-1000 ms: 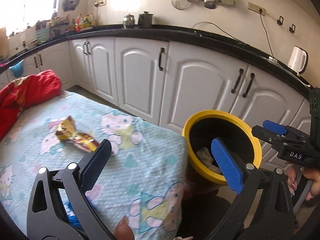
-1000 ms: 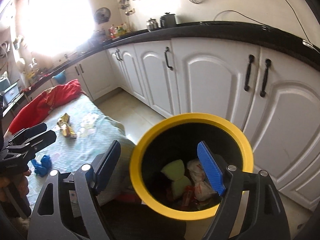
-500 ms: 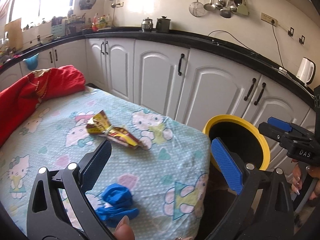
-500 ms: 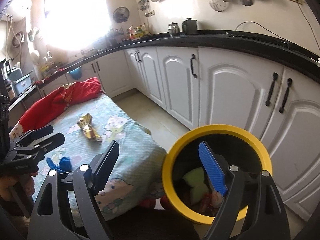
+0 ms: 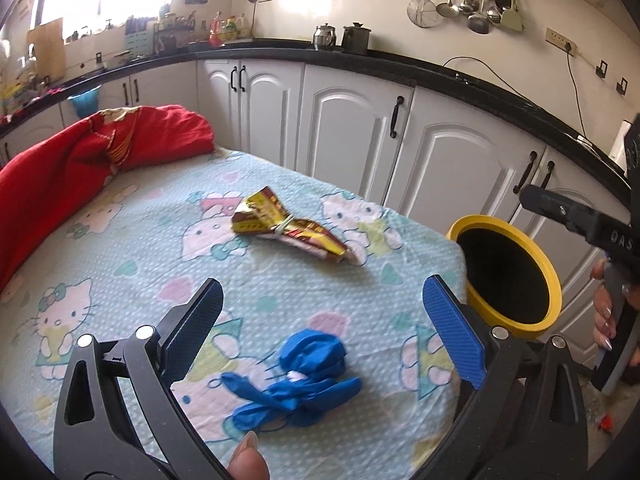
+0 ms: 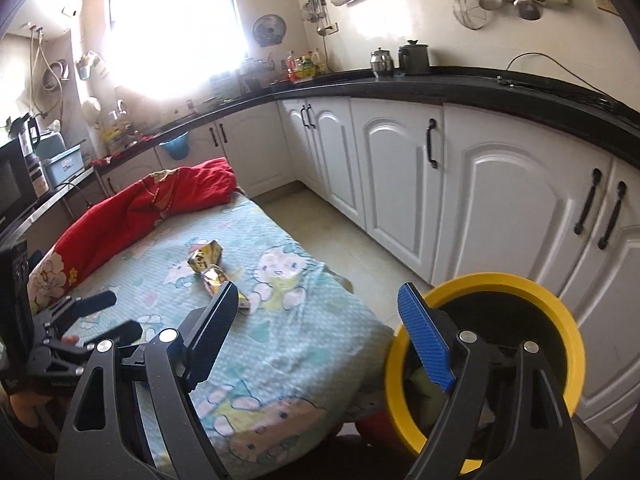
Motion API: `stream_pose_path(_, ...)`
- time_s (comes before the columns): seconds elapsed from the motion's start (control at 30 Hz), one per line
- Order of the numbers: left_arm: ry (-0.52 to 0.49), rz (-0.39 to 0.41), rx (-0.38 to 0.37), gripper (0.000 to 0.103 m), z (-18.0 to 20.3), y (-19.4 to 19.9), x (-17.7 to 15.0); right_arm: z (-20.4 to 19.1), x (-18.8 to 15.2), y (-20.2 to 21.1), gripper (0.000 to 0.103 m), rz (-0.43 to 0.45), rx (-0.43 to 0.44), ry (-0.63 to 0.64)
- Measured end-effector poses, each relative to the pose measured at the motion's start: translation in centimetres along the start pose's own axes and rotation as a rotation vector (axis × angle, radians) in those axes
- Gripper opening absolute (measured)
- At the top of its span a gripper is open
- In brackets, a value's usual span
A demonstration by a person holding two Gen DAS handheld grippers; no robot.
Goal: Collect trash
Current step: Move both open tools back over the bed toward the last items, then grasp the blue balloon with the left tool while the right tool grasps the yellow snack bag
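Glossy foil wrapper [image 5: 288,230], cloth bedsheet [image 5: 132,248]

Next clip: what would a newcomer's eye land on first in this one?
Probably the crumpled blue glove lying on the Hello Kitty bedsheet, right between the open jaws of the left gripper. Further back on the sheet lies a gold and red snack wrapper, with a red blanket bunched at the far end. Off the bed's right corner stands a yellow-rimmed bin, with the right gripper open beside it.
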State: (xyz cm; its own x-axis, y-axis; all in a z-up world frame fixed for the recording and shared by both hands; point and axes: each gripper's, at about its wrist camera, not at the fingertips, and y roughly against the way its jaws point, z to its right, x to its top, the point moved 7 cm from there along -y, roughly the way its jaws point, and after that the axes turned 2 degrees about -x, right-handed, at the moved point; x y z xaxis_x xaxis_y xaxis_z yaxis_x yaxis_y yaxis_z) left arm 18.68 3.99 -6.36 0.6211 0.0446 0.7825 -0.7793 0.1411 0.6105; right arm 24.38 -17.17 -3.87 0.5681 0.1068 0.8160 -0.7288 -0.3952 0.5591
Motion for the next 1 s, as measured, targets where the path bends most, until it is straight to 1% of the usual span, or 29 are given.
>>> stream_pose_path(0.27, -0.008, -0.013, 0.006, 0.092, -1.5, 0.3, -0.8, -3.0, 0.4, -3.2, 0.079, -0.046, 0.038, 0.048)
stream_pose_path(0.4, -0.009, -0.033, 0.002, 0.092, -2.1, 0.1, -1.6, -5.0, 0.5, -5.0, 0.079, -0.079, 0.068, 0.1)
stream_pose_path(0.5, -0.008, -0.057, -0.015, 0.092, -2.5, -0.2, -2.3, -6.2, 0.3, -6.7, 0.079, -0.114, 0.084, 0.125)
stream_pose_path(0.73, -0.046, -0.121, -0.084, 0.075, -1.9, -1.3, -4.4, -9.0, -0.8, -11.2, 0.079, -0.205, 0.089, 0.221)
stream_pose_path(0.8, -0.055, -0.141, -0.099, 0.074, -1.6, -1.7, -5.0, -9.9, -1.1, -12.3, 0.079, -0.227, 0.097, 0.243)
stream_pose_path(0.83, -0.059, -0.149, -0.103, 0.07, -1.5, -1.9, -5.2, -10.3, -1.2, -12.8, 0.079, -0.235, 0.099, 0.253)
stream_pose_path(0.87, -0.062, -0.156, -0.107, 0.064, -1.4, -2.1, -5.4, -10.8, -1.3, -13.6, 0.079, -0.248, 0.102, 0.266)
stream_pose_path(0.93, -0.071, -0.183, -0.116, 0.058, -1.1, -2.6, -6.1, -11.3, -1.6, -14.6, 0.079, -0.266, 0.101, 0.283)
stream_pose_path(0.97, -0.075, -0.197, -0.117, 0.052, -1.0, -2.8, -6.4, -11.5, -1.8, -15.3, 0.078, -0.278, 0.099, 0.294)
stream_pose_path(1.0, -0.077, -0.212, -0.118, 0.05, -0.9, -3.1, -6.7, -11.7, -2.0, -15.8, 0.076, -0.29, 0.1, 0.301)
